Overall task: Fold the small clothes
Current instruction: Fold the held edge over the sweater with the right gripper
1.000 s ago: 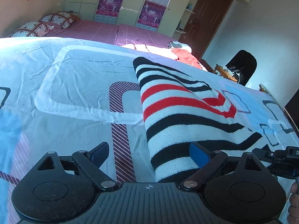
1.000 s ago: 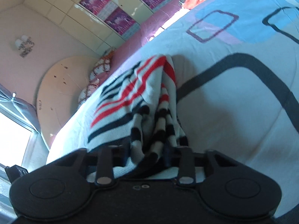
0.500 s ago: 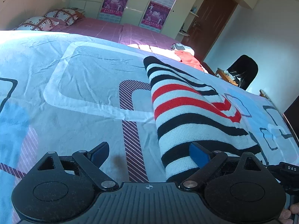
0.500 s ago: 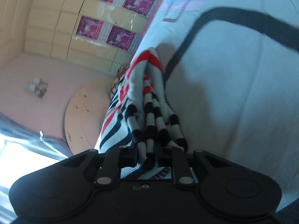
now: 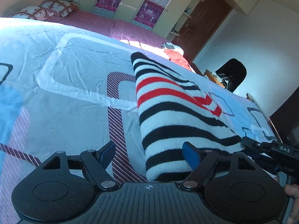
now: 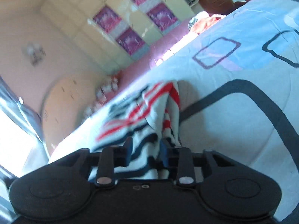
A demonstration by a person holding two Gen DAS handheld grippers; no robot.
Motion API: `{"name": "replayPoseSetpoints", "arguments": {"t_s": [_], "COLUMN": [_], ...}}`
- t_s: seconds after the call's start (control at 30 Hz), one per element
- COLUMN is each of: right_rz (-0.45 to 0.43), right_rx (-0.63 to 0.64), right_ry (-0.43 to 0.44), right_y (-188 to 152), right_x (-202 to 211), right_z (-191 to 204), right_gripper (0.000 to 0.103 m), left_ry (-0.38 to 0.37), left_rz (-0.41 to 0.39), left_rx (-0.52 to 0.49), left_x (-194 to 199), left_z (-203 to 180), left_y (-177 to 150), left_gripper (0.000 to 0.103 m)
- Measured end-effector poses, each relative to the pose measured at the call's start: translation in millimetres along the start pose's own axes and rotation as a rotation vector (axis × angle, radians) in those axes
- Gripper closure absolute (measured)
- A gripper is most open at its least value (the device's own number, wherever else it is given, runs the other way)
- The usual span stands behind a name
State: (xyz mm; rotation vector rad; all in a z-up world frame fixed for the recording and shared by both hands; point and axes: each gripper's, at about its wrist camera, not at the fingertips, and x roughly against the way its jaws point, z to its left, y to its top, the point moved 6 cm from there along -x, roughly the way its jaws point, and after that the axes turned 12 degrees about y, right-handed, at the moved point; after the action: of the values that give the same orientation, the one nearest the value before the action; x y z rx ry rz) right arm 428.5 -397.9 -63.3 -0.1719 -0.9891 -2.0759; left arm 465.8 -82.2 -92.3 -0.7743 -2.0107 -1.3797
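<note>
Covering most of both views, the bed [image 5: 61, 97] is carrying the striped sweater [image 5: 173, 115], which is lying folded lengthwise right of centre. Closing in, the left gripper [image 5: 149, 154] is straddling the sweater's near edge, jaws apart, not yet pinching. The right gripper [image 6: 145, 147] is opening after clamping the bunched knit, which is still sitting between its loosening jaws; that fold looks finished.

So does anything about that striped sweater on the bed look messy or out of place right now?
The striped sweater lies folded lengthwise, mostly neat on the bedsheet. One end is bunched and rumpled between the right gripper fingers, whose jaws have just been opening. Nothing looks damaged or spilled.
</note>
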Motion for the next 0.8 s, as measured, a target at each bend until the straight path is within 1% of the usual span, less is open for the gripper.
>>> {"name": "replayPoseSetpoints", "arguments": {"t_s": [0.03, 0.07, 0.13, 0.2, 0.23, 0.3, 0.33, 0.37, 0.43, 0.47, 0.53, 0.57, 0.6, 0.7, 0.73, 0.8], "right_rz": [0.028, 0.051, 0.080, 0.063, 0.062, 0.072, 0.070, 0.067, 0.070, 0.076, 0.106, 0.111, 0.098, 0.091, 0.091, 0.071], "right_rx": [0.024, 0.035, 0.040, 0.074, 0.076, 0.083, 0.090, 0.094, 0.100, 0.109, 0.111, 0.081, 0.056, 0.064, 0.061, 0.050], "right_ry": [-0.020, -0.016, -0.023, -0.018, -0.011, -0.016, -0.015, -0.010, -0.009, -0.018, -0.051, -0.044, -0.029, -0.031, -0.026, -0.004], "right_y": [-3, -9, -16, -17, -17, -18, -18, -17, -17, -18, -25, -29, -29, -29, -27, -20], "right_x": [-6, -8, -10, -8, -7, -8, -8, -6, -2, 0, -4, -7, -7, -6, -4, 6], "right_z": [0, 1, 0, 6, 8, 8, 7, 7, 7, 7, -2, -10, -14, -11, -10, -6], "right_gripper": [0.084, 0.085, 0.085, 0.083, 0.083, 0.091, 0.093, 0.094, 0.095, 0.096, 0.096, 0.097, 0.097, 0.096, 0.095, 0.084], "left_ry": [0.004, 0.006, -0.019, -0.040, -0.039, -0.051, -0.072, -0.065, -0.058, -0.053, -0.031, -0.032, -0.037, -0.050, -0.045, -0.004], "left_rz": [0.012, 0.018, 0.012, 0.001, 0.007, 0.033, 0.055, 0.056, 0.021, 0.008, 0.011, 0.013, 0.016, 0.035, 0.029, -0.027], "left_rx": [-0.005, -0.006, 0.005, -0.002, -0.011, -0.016, -0.021, -0.031, -0.075, -0.092, -0.131, -0.128, -0.115, -0.106, -0.107, -0.114], "left_x": [-2, -3, -1, 0, -2, -8, -13, -14, -9, -7, -11, -13, -14, -12, -8, 4], "left_z": [-1, -2, -5, -11, -13, -17, -20, -21, -24, -25, -24, -22, -21, -19, -18, -18], "left_y": [-5, -8, -9, -6, -6, -7, -9, -11, -12, -13, -17, -18, -17, -12, -9, 1], "left_gripper": [0.031, 0.033, 0.041, 0.041, 0.041, 0.042, 0.063, 0.068, 0.074, 0.074, 0.075, 0.075, 0.074, 0.073, 0.072, 0.060]}}
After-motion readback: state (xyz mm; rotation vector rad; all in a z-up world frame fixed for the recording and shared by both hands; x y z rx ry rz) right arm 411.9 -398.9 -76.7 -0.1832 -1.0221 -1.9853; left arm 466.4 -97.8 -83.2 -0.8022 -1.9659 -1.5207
